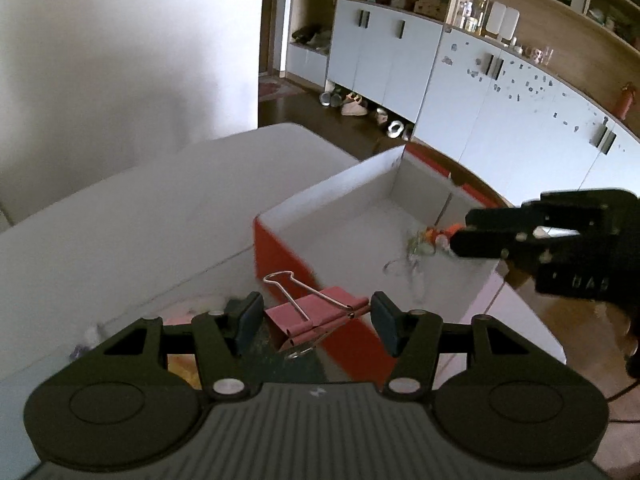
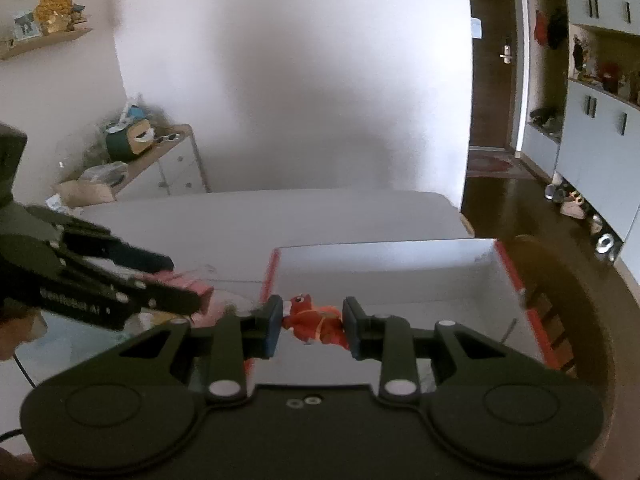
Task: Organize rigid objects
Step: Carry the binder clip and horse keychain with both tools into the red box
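Note:
My left gripper [image 1: 316, 320] is shut on a pink binder clip [image 1: 316, 314] with wire handles, held above the table just short of the near corner of the red box [image 1: 280, 256]. That open box has white inner walls, and a few small items [image 1: 420, 242] lie on its floor. My right gripper [image 2: 312, 326] is shut on a small red toy figure [image 2: 314, 322], over the near part of the box [image 2: 516, 280]. The right gripper [image 1: 480, 240] reaches in over the box from the right in the left wrist view. From the left of the right wrist view comes the left gripper [image 2: 192, 292] with the pink clip [image 2: 188, 282].
The white table [image 1: 140, 220] stretches left and behind the box; its right edge [image 1: 532, 328] drops to a wooden floor. Pale blue cabinets [image 1: 500, 112] with shelves stand across the room, shoes beneath. A cluttered side cabinet [image 2: 160, 160] stands by the wall.

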Available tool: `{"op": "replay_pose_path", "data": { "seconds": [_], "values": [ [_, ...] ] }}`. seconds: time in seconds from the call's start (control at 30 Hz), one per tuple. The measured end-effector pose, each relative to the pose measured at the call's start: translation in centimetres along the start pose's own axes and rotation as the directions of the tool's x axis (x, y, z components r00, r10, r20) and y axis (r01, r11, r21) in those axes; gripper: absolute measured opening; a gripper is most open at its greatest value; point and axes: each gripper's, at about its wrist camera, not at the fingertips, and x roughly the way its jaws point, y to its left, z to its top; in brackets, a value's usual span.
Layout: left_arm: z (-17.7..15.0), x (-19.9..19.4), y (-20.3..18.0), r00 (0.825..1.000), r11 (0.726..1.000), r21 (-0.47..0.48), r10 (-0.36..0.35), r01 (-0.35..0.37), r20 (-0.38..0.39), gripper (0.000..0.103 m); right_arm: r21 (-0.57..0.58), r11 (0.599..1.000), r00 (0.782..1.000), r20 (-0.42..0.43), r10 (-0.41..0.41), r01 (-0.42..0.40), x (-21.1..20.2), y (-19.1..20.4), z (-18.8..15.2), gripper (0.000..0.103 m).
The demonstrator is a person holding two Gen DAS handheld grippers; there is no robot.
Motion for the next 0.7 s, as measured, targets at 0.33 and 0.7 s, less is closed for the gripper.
{"op": "replay_pose_path", "data": {
  "seconds": [0.33,0.7],
  "values": [
    [4.6,5.6,-4.0,1.000,1.000,-0.007,0.019,-0.019,-0.015,0.059,-0.011,0.998,0.997,-0.042,-0.061,0.060,2.3,-4.6,-1.4,0.031],
    [5.8,14.1,-6.6,0.994,0.998,0.012,0.060,-0.059,-0.090,0.059,-0.046,0.996,0.990,-0.113,-0.082,0.077,5.8,-7.7,-3.3,0.031]
  ]
}}
